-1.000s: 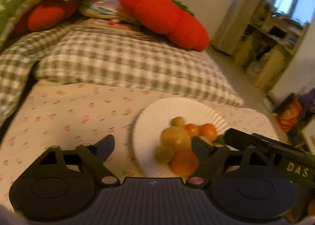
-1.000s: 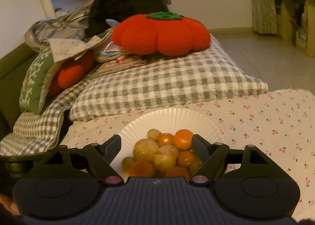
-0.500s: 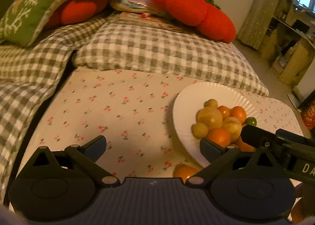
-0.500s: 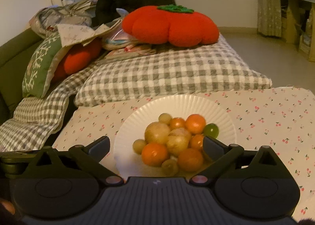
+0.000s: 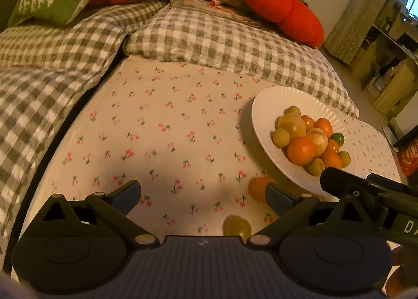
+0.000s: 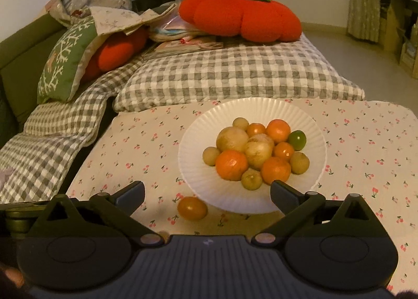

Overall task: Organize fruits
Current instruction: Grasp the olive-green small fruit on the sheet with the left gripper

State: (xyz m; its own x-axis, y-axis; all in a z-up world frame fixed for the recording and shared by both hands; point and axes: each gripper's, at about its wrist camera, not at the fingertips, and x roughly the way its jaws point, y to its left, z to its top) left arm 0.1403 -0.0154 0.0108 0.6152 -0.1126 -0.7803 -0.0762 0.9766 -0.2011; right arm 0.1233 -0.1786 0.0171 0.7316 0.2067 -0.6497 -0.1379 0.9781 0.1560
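Both grippers — left gripper (image 5: 202,194) and right gripper (image 6: 207,193) — were held wide open, nothing gripped. One orange fruit (image 6: 192,208) was seen on the cherry-print cloth (image 6: 135,147), just beside the paper plate (image 6: 198,142) — piled with citrus fruits (image 6: 254,151).

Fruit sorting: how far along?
Barely started. Done: nothing sorted; oranges, yellow fruit and a lime sit mixed on the white plate. In hand: nothing; left tongs and right tongs are open. Left: the pile, plus a loose orange on the tablecloth.
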